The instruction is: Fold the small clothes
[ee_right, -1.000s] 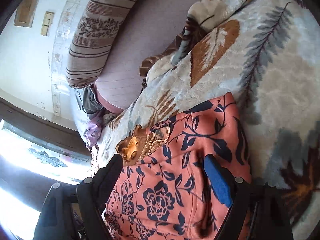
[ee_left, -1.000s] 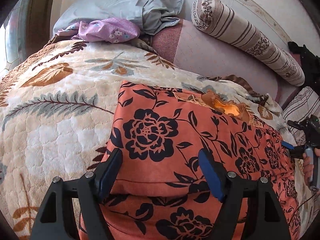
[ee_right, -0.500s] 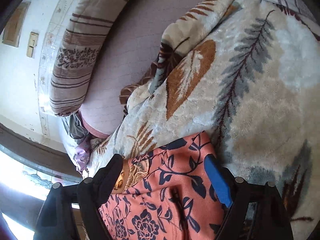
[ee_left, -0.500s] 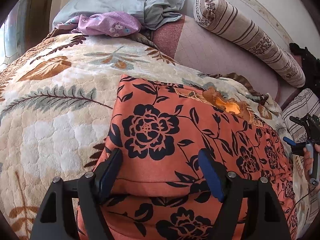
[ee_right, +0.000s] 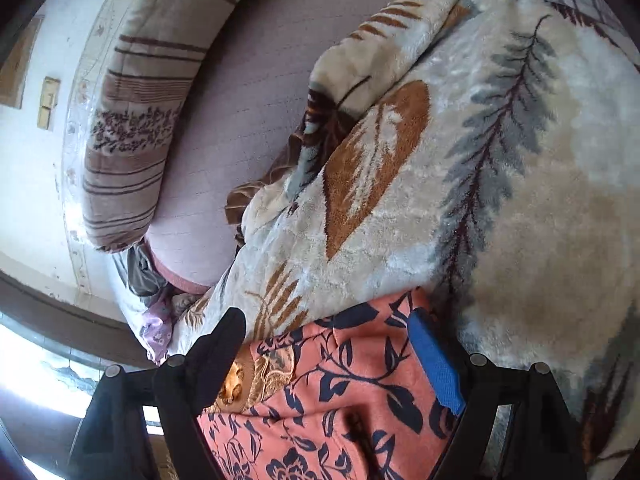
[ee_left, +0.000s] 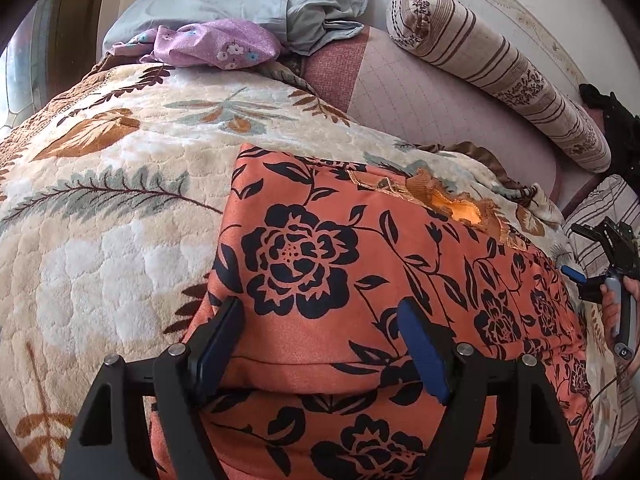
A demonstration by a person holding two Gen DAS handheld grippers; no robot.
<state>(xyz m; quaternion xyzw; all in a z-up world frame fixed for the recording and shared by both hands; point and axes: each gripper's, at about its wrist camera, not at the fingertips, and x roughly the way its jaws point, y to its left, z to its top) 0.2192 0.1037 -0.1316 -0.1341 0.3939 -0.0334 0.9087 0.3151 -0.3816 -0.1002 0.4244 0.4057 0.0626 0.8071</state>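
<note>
My left hand-held gripper (ee_left: 320,344) and right hand-held gripper (ee_right: 328,356) hover agape, clamping nothing, over the orange floral garment (ee_left: 360,280) on the plush blanket (ee_left: 100,240); grabbing blanket pile too could spoil my fold.

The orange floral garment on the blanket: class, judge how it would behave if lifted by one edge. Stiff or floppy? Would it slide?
The orange floral garment probably hangs limp: it lies flat with a soft fold line near the left hand-held gripper. It looks thin, so likely light. The plush blanket beneath may grip it, so pushing would probably bunch it rather than slide it.
</note>
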